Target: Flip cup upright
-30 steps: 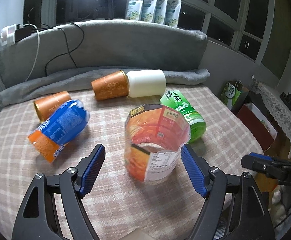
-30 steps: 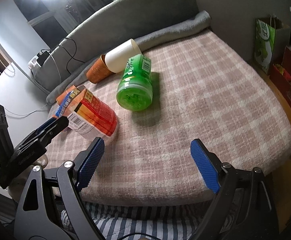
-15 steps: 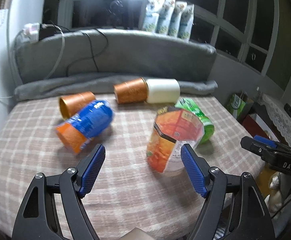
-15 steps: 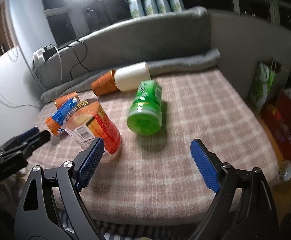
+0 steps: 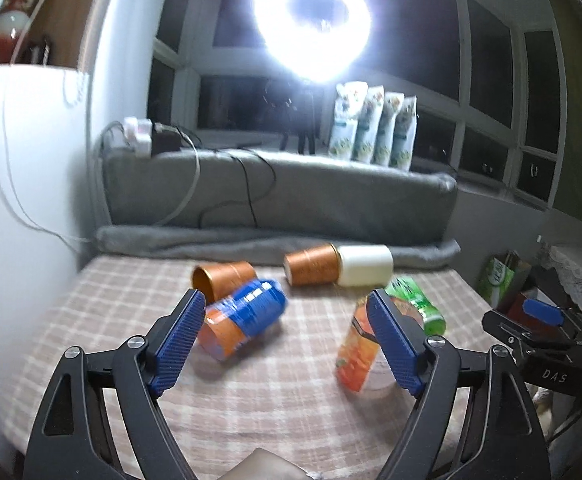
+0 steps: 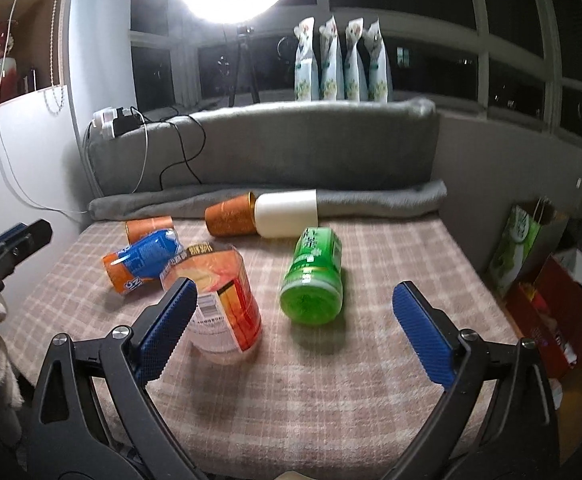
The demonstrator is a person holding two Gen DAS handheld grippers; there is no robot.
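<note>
An orange-labelled clear cup (image 6: 227, 304) stands mouth down on the checked cloth; it also shows in the left wrist view (image 5: 357, 350), partly behind my right-hand finger. A green cup (image 6: 313, 276) lies on its side beside it. A blue and orange cup (image 5: 243, 318) lies on its side at the left. Two copper cups (image 5: 223, 278) (image 5: 311, 264) and a white cup (image 5: 365, 266) lie on their sides at the back. My left gripper (image 5: 289, 344) is open and empty, back from the cups. My right gripper (image 6: 295, 332) is open and empty, back from the cups.
The checked cloth (image 6: 391, 264) covers a raised surface, with a grey cushion (image 6: 291, 152) and rolled blanket behind. A white wall (image 5: 23, 184) is at the left. Bags and boxes (image 6: 531, 248) stand on the floor at the right. A ring light (image 5: 311, 20) glares above.
Both grippers have pulled back and tilted up, so the cups look farther away. Both stay open. The cups have not moved.
</note>
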